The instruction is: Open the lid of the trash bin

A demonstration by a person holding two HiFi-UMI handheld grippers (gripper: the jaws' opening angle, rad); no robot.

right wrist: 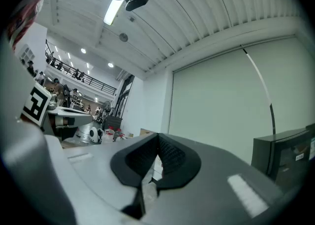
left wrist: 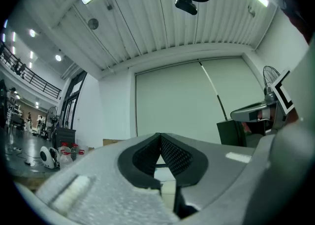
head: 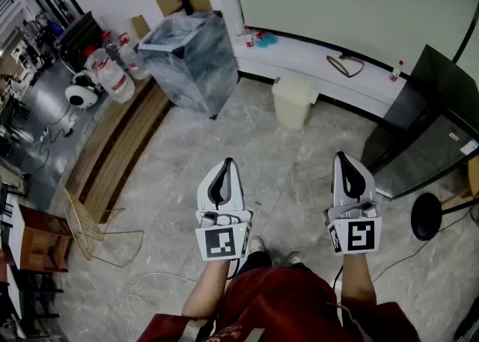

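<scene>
Item, far left: a large blue-grey marbled box (head: 188, 62) lined with clear plastic, standing open-topped on the pale stone-tile floor (head: 299, 176); not, I judged, the thing wanted, having no lid. Item: my left gripper (head: 227, 162), held level at waist height, its dark ribbed pads pressed tip to tip in the left gripper view (left wrist: 160, 138), nothing between them. Item, centre: the small cream plastic trash bin (head: 292, 108), upright on the floor, close by the foot of the white wall (head: 337, 4), its flat cream lid (head: 293, 87) down and closed. It lay ahead of me and well apart from both grippers, falling between their two lines of aim, somewhat nearer the right one. Which edge of the lid carried the hinge I could not tell. Item: my right gripper (head: 343, 157), likewise level, jaws drawn together at the tips in the right gripper view (right wrist: 157, 138), carrying nothing. Item, far right: a black cabinet (head: 430, 120), clear of the bin. Judgement: no step on the lid begun; the approach wanted was forward and down, with the right gripper the handier, and its jaws would need parting first.
</scene>
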